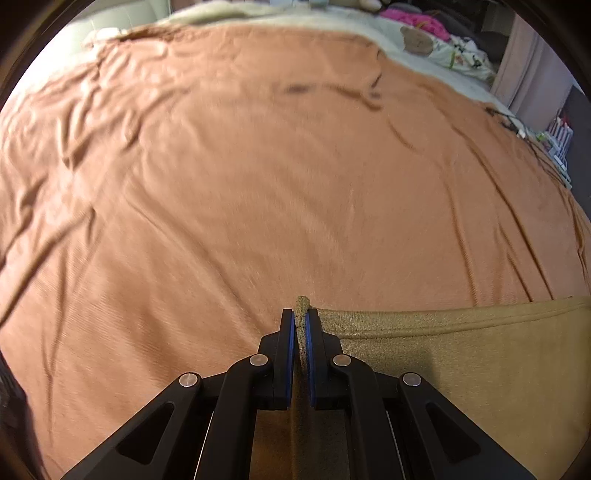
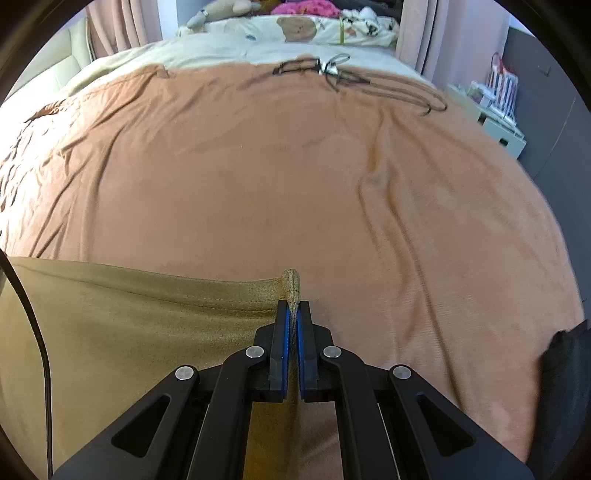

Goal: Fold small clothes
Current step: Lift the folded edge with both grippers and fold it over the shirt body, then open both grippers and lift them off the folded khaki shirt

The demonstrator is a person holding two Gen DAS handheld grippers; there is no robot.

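Garment (image 1: 461, 354) pinched btwn left hand-held gripper (image 1: 302, 318) & right hand-held gripper (image 2: 294, 309).

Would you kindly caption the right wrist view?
Right gripper pinching a corner of the tan garment above the orange bedspread.

bed (image 2: 258, 177) w/ orange blanket | far end: black cables (image 2: 354, 79); cream sheet (image 2: 207, 51); bear pillow (image 2: 295, 29)

orange blanket (image 2: 258, 166) lay wrinkled over the bed | bear-print pillow (image 2: 295, 29) at the head | black cable (image 2: 351, 79) lay coiled on blanket | pink curtain (image 2: 122, 26) behind
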